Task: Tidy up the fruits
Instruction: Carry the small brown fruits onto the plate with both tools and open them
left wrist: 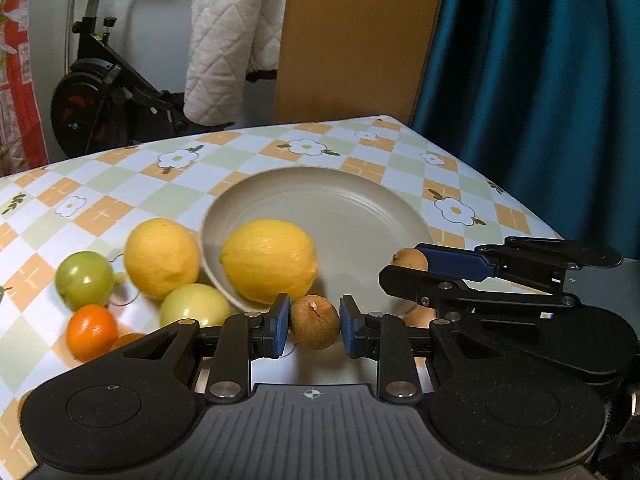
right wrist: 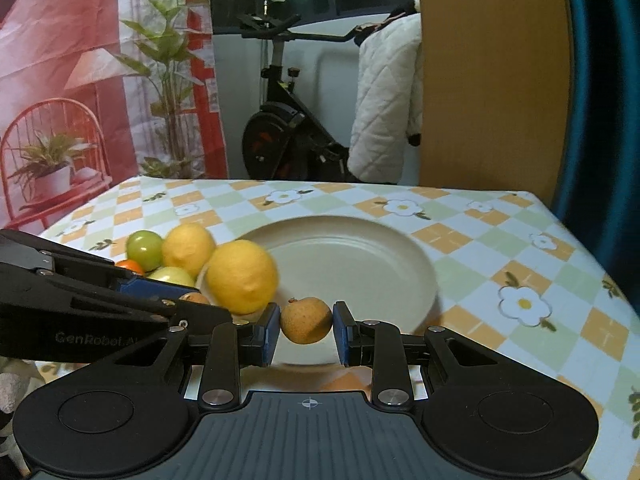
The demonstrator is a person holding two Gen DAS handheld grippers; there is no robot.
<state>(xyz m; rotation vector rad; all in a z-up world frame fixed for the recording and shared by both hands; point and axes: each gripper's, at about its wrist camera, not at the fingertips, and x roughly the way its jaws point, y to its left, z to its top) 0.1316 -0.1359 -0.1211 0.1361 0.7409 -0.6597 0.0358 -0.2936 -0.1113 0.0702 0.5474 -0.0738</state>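
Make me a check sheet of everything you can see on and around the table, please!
Surface: table under a checked, flowered cloth.
Job's things: beige plate holding one lemon; beside it on the cloth a second lemon, a green fruit, a pale yellow-green fruit and a small orange fruit.
Clutter: nothing seen.
Grippers: left gripper shut on a small brown fruit; right gripper shut on another small brown fruit; both near the plate's near edge.
Cables: nothing seen.
Surroundings: exercise bike, white quilted blanket, teal curtain, wooden panel, leafy plant.
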